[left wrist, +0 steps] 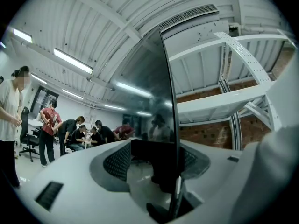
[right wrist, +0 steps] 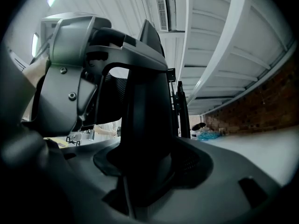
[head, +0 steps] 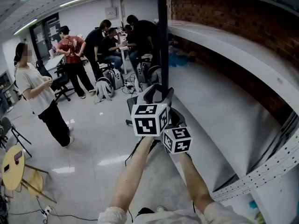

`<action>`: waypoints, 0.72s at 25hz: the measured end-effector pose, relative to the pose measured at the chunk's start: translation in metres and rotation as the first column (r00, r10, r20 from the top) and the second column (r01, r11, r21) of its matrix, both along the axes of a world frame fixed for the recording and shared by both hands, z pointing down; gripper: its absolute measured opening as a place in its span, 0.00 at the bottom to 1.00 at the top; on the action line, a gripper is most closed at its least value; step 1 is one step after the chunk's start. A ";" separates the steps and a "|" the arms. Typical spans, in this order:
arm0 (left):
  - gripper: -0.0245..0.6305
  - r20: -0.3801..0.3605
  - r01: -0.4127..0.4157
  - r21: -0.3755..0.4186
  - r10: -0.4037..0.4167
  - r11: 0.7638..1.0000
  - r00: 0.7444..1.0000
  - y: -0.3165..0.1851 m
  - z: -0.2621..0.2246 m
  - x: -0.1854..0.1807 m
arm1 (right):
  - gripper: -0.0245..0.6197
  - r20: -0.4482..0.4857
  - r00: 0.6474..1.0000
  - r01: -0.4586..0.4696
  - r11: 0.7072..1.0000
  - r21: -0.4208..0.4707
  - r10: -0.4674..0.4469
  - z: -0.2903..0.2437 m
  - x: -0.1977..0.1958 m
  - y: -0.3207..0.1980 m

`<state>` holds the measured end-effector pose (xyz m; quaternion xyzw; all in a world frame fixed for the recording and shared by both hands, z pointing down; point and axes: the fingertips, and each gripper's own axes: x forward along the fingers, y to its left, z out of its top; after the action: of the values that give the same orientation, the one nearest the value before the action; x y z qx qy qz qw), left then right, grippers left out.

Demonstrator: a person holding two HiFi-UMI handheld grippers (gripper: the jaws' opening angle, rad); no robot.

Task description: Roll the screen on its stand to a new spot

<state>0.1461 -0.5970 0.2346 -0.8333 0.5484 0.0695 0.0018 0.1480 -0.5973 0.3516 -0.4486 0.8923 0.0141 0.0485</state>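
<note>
Clamping the screen: left gripper, right gripper.

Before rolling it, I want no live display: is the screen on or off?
Apparently off: the screen is dark, showing only reflections of ceiling lights and people.

Two tools — one screen, one table

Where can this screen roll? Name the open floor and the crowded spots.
Open floor lies between the standing person and the screen. Crowded: the group and backpacks farther back, the yellow table at lower left.
</note>
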 end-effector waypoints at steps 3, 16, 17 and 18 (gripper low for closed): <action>0.45 -0.003 -0.011 0.002 0.011 1.000 1.000 0.019 -0.001 -0.001 | 0.43 -0.003 1.000 -0.009 1.000 0.003 0.009 -0.001 -0.001 0.019; 0.44 -0.012 -0.082 0.004 0.082 0.997 0.997 0.118 -0.006 -0.030 | 0.44 -0.002 0.997 -0.075 0.997 0.006 0.075 -0.006 -0.029 0.118; 0.44 -0.012 -0.084 0.004 0.084 0.996 0.996 0.127 -0.004 -0.032 | 0.44 -0.003 0.997 -0.078 0.997 0.005 0.078 -0.004 -0.032 0.127; 0.44 -0.013 -0.087 0.004 0.087 0.996 0.996 0.137 -0.003 -0.035 | 0.44 -0.003 0.997 -0.080 0.997 0.004 0.080 -0.003 -0.034 0.137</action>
<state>0.1112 -0.4603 0.2316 -0.8558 0.5117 0.0758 -0.0035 0.1136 -0.4604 0.3490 -0.4840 0.8736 0.0186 0.0474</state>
